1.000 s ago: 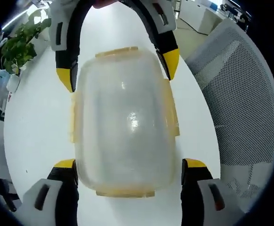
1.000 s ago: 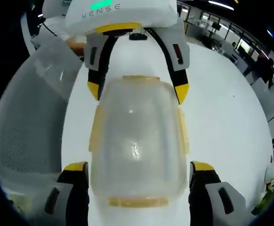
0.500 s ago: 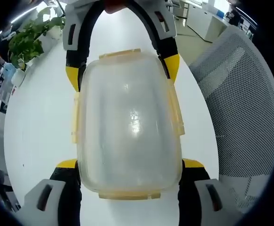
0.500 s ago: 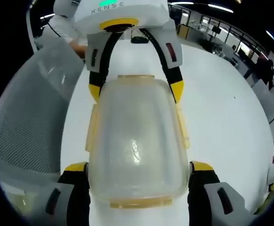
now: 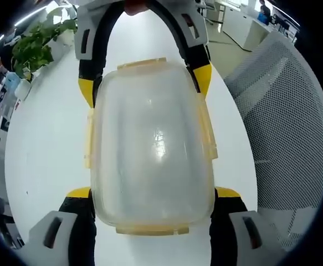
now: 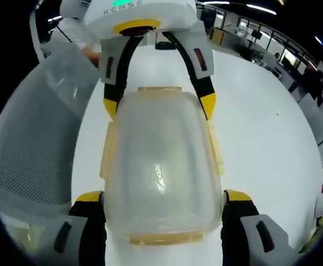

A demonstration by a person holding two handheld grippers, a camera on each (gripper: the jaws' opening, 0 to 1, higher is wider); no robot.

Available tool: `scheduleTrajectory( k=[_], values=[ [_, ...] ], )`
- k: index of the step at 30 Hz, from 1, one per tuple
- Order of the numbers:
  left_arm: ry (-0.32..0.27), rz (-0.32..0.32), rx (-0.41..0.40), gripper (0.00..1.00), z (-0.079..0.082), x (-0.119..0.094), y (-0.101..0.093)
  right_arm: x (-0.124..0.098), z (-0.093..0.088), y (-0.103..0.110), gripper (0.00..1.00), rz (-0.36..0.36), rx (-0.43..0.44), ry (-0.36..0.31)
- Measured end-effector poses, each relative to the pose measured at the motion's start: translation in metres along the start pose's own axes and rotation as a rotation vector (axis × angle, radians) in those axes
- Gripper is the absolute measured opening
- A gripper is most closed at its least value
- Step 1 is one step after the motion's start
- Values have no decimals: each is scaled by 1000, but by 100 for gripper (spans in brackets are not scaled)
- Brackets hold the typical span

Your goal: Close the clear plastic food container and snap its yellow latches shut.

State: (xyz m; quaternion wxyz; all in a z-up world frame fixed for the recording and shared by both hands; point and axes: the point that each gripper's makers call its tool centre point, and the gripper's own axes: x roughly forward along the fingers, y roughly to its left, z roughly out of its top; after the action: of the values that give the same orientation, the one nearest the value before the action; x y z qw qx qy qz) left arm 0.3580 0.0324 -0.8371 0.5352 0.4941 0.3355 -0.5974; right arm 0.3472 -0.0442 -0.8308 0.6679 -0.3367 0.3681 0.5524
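The clear plastic container point(image 5: 150, 138) lies on the white table point(image 5: 45, 138) with its lid on. Yellow latches point(image 5: 205, 133) stick out along its sides and ends. My left gripper point(image 5: 153, 194) is open, its yellow-tipped jaws straddling the near end of the box, close against its corners. Facing it, my right gripper point(image 5: 144, 83) stands open around the far end. In the right gripper view the same container point(image 6: 158, 160) sits between my right gripper point(image 6: 162, 195) at the bottom and the left gripper point(image 6: 159, 106) at the top.
A grey mesh office chair point(image 5: 283, 127) stands right beside the table edge, and shows as the chair point(image 6: 34, 138) in the right gripper view. A green plant point(image 5: 34, 47) sits at the table's far left. Open tabletop point(image 6: 266, 127) stretches to the other side.
Both grippers have closed in along the container from its two ends, so their jaws now sit against its corners. Over the last half second nothing has shifted.
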Motion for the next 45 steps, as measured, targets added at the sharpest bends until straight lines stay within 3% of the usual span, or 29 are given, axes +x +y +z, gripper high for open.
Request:
scheduleTrajectory(
  k=[18, 45],
  values=[
    [2, 25, 8, 86, -1, 1, 0, 1, -1, 0, 86, 1, -4, 33],
    [38, 33, -33, 86, -34, -9, -7, 18, 28, 2, 86, 21, -43, 31]
  ],
)
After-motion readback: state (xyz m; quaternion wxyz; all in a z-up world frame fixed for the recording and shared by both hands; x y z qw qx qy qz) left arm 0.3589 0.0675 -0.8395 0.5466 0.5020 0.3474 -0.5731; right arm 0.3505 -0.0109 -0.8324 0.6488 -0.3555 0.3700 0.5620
